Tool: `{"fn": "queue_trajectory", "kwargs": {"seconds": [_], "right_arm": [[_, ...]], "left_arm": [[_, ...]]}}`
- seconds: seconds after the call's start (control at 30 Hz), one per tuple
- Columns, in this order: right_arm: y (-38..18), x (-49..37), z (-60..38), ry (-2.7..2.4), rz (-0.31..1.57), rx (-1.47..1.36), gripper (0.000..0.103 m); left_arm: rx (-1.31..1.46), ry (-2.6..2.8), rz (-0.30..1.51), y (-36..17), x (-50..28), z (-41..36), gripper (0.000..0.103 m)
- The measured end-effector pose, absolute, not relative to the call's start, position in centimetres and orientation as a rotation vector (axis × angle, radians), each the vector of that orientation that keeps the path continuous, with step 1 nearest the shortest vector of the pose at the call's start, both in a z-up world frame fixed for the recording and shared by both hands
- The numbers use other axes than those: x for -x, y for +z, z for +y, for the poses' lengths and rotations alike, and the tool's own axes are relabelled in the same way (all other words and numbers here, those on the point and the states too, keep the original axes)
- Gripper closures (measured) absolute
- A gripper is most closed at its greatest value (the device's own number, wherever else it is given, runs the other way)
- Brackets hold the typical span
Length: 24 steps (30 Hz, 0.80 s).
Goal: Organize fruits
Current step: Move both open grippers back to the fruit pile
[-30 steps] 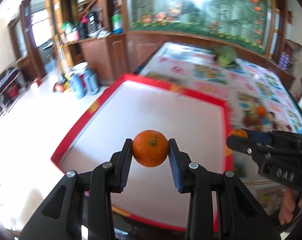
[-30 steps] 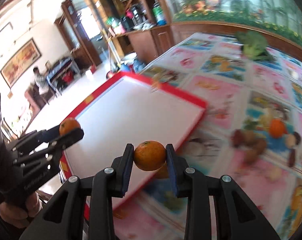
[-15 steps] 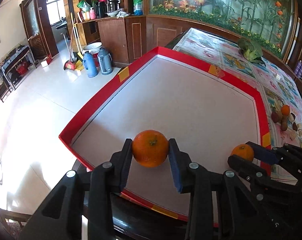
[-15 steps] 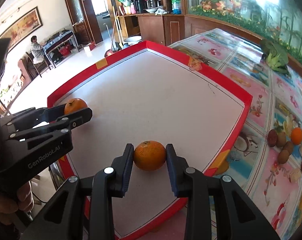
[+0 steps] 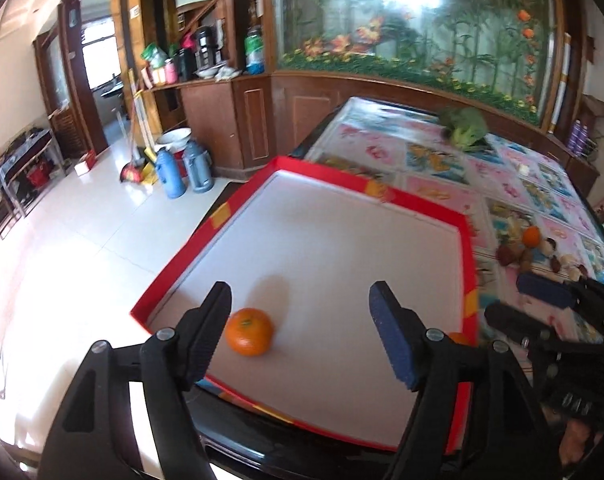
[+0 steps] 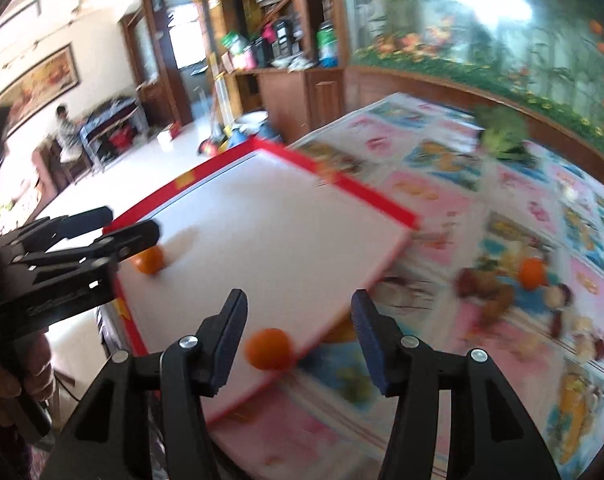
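Observation:
A red-rimmed tray (image 5: pixel 466 248) with a white floor lies on the table. One orange (image 5: pixel 249 331) rests on the tray floor near its front left corner, just inside my left gripper's (image 5: pixel 300 328) left finger; the jaws are wide open. A second orange (image 6: pixel 269 349) rests near the tray's front right corner, between the open jaws of my right gripper (image 6: pixel 298 334). The first orange also shows in the right wrist view (image 6: pixel 150 260), under the left gripper (image 6: pixel 102 228). The right gripper shows at the right of the left wrist view (image 5: pixel 541 300).
A third orange (image 5: pixel 531 236) lies with several brown fruits and nuts (image 5: pixel 513 255) on the patterned tablecloth (image 5: pixel 441 160) right of the tray. A green vegetable (image 5: pixel 463 128) lies at the table's far end. The tiled floor drops off left of the tray.
Both grippers have opened and let go of their oranges, which now rest on the tray floor. Both grippers have lifted and pulled back slightly.

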State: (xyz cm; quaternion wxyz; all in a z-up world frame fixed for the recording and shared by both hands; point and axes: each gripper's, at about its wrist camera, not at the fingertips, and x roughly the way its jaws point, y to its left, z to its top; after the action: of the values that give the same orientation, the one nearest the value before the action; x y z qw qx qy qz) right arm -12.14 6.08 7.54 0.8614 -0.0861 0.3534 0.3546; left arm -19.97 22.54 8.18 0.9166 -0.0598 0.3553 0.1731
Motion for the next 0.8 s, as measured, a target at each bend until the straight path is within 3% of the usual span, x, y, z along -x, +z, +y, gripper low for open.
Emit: {"fn": "queue_trajectory", "kwargs": {"seconds": [0.2,0.57,0.8], "right_arm": [[8.1,10.5,-2.5,0.570,0.718,0.099,0.047],[6.7,10.2,-17.2,0.293,0.750,-0.018,0.045],[5.4,10.1,-20.5,0.236,0.774,-0.036,0.045]], "left_arm": [[0.046,0.216,0.733,9.0,19.2,17.1,0.023],[-0.052,0.016,0.788,8.8,18.0,9.1,0.023],[-0.080,-0.034,0.838,7.6,17.4,7.1,0.023]]}}
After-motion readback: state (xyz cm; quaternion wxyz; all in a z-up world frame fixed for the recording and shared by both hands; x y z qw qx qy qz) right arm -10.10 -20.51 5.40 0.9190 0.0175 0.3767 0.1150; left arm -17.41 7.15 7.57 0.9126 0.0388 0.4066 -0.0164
